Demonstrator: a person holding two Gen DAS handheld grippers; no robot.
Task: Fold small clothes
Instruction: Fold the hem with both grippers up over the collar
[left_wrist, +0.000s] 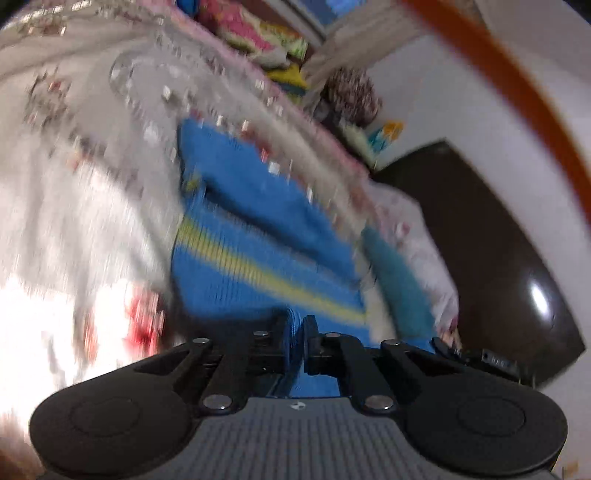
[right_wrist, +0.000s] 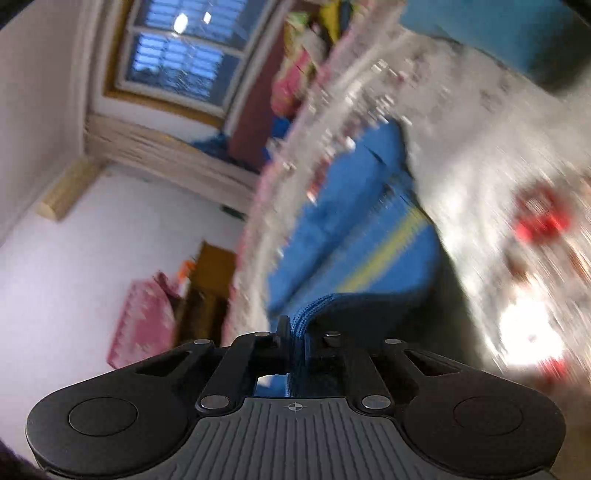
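A small blue knitted garment (left_wrist: 255, 236) with a yellow stripe lies on a white floral bedspread (left_wrist: 81, 206); both views are motion-blurred. My left gripper (left_wrist: 295, 334) is shut on the garment's near edge, the knit pinched between its jaws. In the right wrist view the same blue garment (right_wrist: 354, 229) stretches away from my right gripper (right_wrist: 297, 332), which is shut on a bunched blue edge. Both grippers hold the near hem raised above the bed.
The bedspread (right_wrist: 480, 184) has a pink fringe edge (left_wrist: 236, 62). A teal cloth (left_wrist: 399, 284) lies beside the garment. A pile of colourful clothes (left_wrist: 251, 33) sits at the far end. A dark wooden panel (left_wrist: 491, 266) and a window (right_wrist: 177, 59) lie off the bed.
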